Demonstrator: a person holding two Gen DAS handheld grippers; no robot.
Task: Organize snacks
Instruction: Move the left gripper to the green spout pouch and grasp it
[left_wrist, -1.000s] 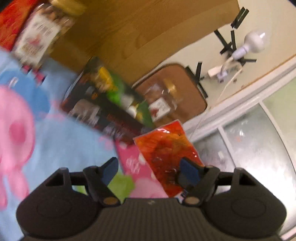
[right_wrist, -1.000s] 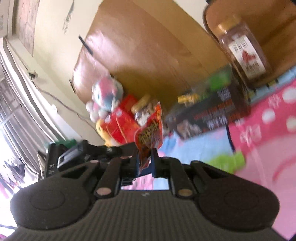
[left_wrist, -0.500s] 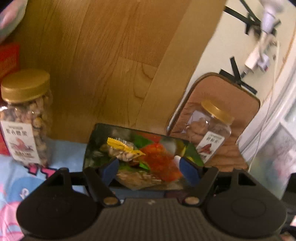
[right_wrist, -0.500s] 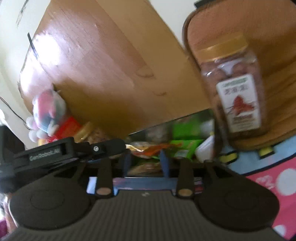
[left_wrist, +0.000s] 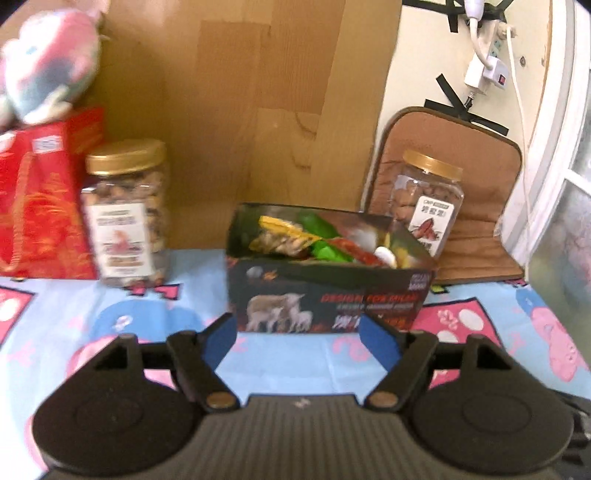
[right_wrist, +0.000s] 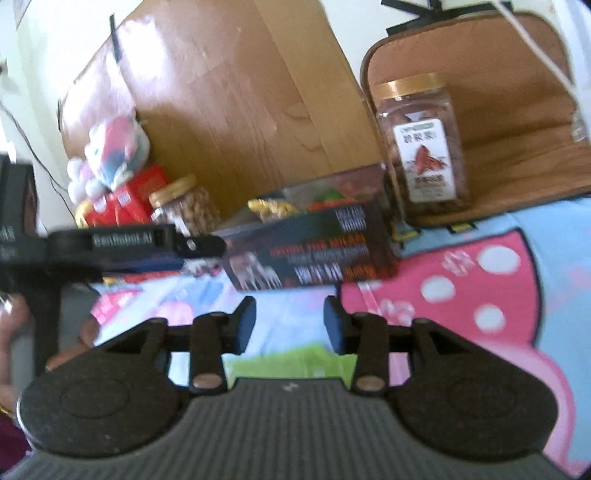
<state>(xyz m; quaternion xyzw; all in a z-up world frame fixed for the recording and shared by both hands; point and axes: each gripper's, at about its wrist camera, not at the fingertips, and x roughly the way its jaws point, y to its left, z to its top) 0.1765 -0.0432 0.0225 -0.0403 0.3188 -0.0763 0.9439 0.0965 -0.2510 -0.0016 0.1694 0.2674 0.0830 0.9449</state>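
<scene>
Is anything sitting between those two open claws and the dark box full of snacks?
Nothing visible. Only bare cartoon-print cloth lies between the left gripper and the snack box, and likewise ahead of the right gripper. Both grippers are open and empty.

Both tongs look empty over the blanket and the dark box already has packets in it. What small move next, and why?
Probably swing the right tongs toward the next loose snack. Their jaws have just been opening and nothing is between them; the left tongs are open and empty too. The dark box holds the packets, and no loose packet shows on the blanket in front of it, so look around first.
</scene>
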